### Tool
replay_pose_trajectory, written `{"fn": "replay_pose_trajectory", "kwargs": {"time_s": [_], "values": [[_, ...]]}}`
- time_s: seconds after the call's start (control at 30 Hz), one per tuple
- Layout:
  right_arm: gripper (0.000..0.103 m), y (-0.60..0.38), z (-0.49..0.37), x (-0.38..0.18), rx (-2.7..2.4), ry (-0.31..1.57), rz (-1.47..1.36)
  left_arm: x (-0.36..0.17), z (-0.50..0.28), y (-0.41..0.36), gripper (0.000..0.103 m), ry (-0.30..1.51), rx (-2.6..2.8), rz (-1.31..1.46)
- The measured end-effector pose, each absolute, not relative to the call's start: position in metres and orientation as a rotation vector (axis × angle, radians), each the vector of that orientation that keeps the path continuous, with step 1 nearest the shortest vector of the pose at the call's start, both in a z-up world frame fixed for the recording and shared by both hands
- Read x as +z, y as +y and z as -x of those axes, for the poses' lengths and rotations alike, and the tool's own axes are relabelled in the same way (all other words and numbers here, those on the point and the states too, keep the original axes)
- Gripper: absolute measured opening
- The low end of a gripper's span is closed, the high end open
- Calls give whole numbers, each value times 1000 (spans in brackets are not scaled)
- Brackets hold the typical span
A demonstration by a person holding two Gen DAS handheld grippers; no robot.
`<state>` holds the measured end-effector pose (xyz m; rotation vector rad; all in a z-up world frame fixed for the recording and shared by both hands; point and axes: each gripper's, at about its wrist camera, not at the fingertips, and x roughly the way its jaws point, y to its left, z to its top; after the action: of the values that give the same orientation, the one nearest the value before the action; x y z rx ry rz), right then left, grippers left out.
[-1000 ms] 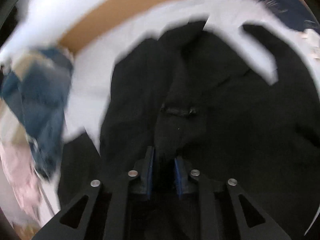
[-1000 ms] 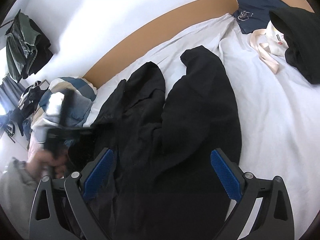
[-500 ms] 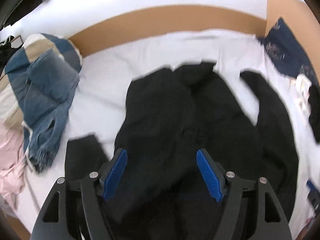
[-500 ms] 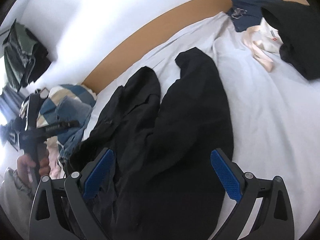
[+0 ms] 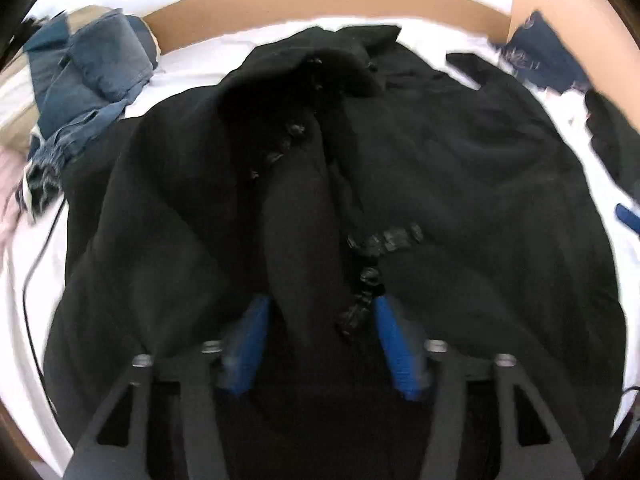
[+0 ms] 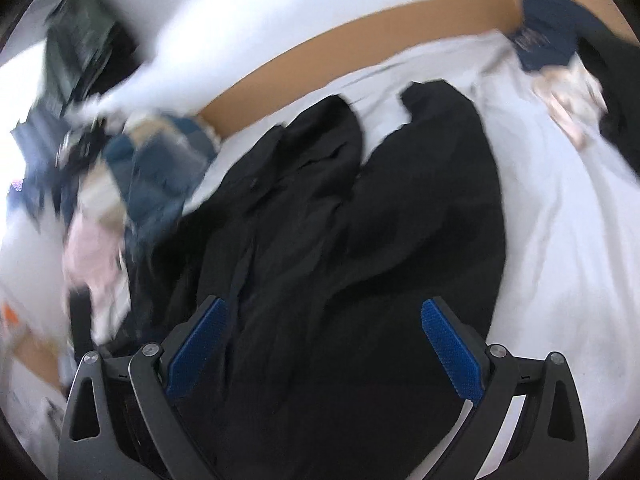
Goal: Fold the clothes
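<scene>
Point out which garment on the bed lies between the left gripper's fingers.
The black shirt spread across the white sheet: a ridge of it rises between the left gripper fingers. The blue jeans lie far left, untouched.

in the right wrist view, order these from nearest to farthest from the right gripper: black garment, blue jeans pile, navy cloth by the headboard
1. black garment: spread on the bed right in front of the right gripper, passing between its open fingers.
2. blue jeans pile: farther out, to the left, beside the garment.
3. navy cloth: farthest, upper right, against the brown headboard.
</scene>
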<state>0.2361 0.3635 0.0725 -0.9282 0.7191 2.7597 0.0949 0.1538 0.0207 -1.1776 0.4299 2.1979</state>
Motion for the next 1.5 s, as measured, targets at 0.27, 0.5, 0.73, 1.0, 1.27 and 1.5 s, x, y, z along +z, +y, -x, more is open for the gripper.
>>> {"fn": "replay_pose_trajectory", "kwargs": {"time_s": [0.27,0.5,0.73,1.0,1.27,1.5], "values": [[100,294,-248,55,2963,491,1043,19,-169,105,16,395,2143,1058],[100,273,-252,57,2939,476,1101,32,-195,62,16,347,2075,993],[100,248,-241,73,2949,364,1109,88,-181,40,48,156,2138,853],[98,221,-225,29,2798,29,1256,22,-159,71,29,256,2115,1032],[98,222,-254,28,2800,-13,1341,25,-198,59,29,381,1977,973],[97,274,-267,90,2842,239,1022,87,-157,25,69,54,2047,870]]}}
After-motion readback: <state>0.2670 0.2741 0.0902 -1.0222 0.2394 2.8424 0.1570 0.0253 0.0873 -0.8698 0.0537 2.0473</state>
